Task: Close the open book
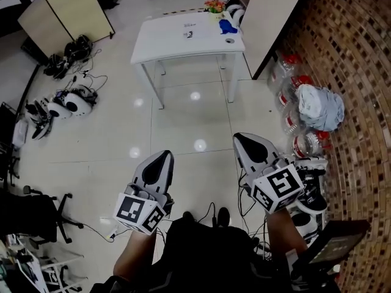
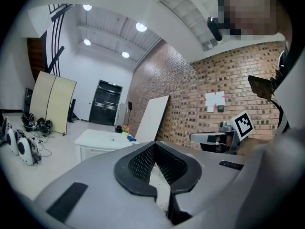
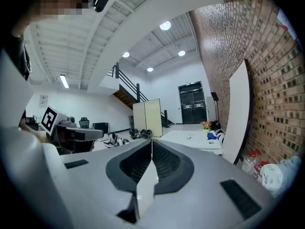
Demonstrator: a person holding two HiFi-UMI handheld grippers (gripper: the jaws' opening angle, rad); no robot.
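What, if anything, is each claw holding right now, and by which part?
Nothing is held. The left claw and the right claw are both shut with nothing between their jaws, well short of the white table.

The floor [image 1: 183, 121] is glossy tile, the wall [image 1: 357, 72] rough brick, the table [image 1: 168, 38] smooth. The left tongs [image 1: 164, 156] and right tongs [image 1: 241, 138] are matt grey plastic with ribbed black pads [image 2: 142, 163].
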